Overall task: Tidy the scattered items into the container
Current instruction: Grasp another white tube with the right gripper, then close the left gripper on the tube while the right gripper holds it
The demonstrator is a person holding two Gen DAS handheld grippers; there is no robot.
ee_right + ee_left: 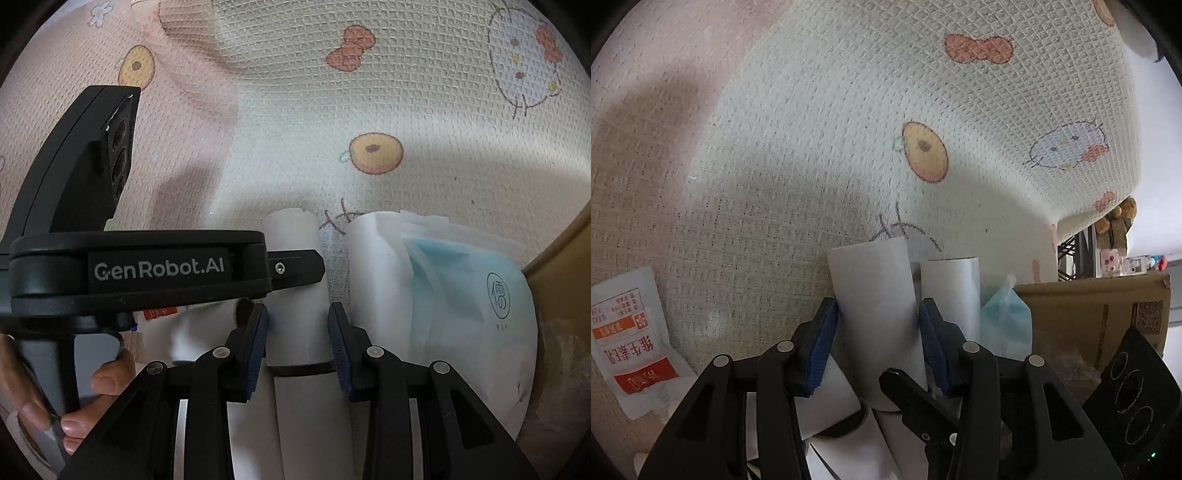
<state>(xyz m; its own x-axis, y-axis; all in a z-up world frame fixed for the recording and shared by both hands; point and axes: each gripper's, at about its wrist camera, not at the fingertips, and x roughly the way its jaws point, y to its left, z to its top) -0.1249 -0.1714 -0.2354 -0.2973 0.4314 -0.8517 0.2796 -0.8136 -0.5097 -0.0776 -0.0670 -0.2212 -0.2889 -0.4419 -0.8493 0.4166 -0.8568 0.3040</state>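
The far stretch of the cream and pink cartoon-printed woven mat (849,110) lies bare, giving wide room to pass. Nearer in, upright white paper rolls (875,295) crowd together, with a pale blue face mask in a clear packet (461,288) pressed against them on the right. The brown cardboard box (1089,317) walls off the right side. A white and orange sachet (628,339) lies flat at the left. In the right wrist view the black left tool (299,267) bars the left approach.
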